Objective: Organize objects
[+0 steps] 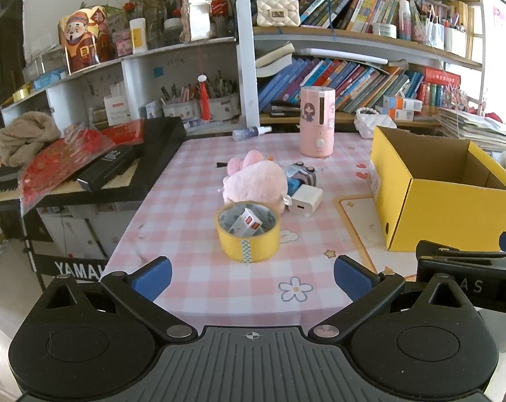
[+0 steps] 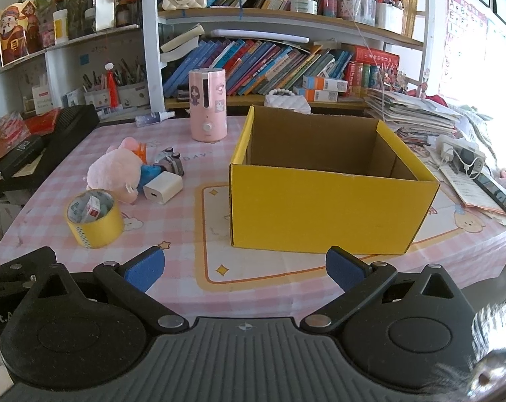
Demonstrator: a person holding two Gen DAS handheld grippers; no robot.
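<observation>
We had the yellow tape roll [image 1: 247,234] lying flat on the pink checked tablecloth [image 1: 192,201], near the front edge, straight ahead of our left gripper [image 1: 252,276]. A small white-and-red box [image 1: 247,222] sat tilted inside its core. Just behind the roll, touching or nearly touching, lay the pink plush toy [image 1: 253,177]. Against the plush's right side sat the white charger block [image 1: 304,202], port face toward us, and behind that a small blue-grey toy [image 1: 299,174], too cluttered to identify further.

The open yellow cardboard box [image 2: 330,204] stood right of the pile, well apart from the roll, on a printed mat [image 2: 216,261]. It looked empty as far as we could see in; the near floor was hidden by the front wall.

Left gripper: blue pads spread wide, nothing between them, hovering short of the tape roll. Right gripper [image 2: 245,269]: fingers also spread wide, holding nothing, aimed at the box's front wall.

Further back on the table stood the pink humidifier [image 1: 316,122], upright, with a small spray bottle [image 1: 251,132] lying on its side to its left. Off the table's left edge we saw a black keyboard [image 1: 145,154] with red packets [image 1: 61,160] on it. Bookshelves [image 1: 353,77] ran behind everything.
</observation>
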